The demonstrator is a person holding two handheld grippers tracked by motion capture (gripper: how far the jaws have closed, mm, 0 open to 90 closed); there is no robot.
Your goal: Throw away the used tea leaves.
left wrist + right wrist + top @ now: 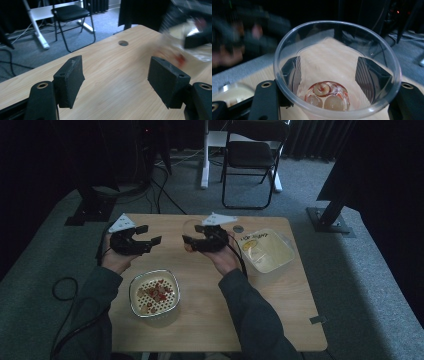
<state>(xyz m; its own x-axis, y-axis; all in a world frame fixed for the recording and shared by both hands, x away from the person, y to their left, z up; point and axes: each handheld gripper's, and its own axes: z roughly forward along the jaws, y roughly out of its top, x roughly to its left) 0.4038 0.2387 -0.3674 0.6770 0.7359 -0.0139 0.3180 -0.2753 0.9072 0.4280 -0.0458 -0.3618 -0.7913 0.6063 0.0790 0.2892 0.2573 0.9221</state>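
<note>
While the left claw point(116, 82) gapes empty, the right claw point(332, 72) grips one clear cup point(337, 67).

A black folding chair point(252, 155) stands beyond the wooden table point(210, 320).

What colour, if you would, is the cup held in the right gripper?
The cup is clear and colourless; the right gripper view shows it best.

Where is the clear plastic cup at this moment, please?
The clear plastic cup is gripped between the right gripper's jaws, held above the table's far middle, left of the yellow container.
</note>
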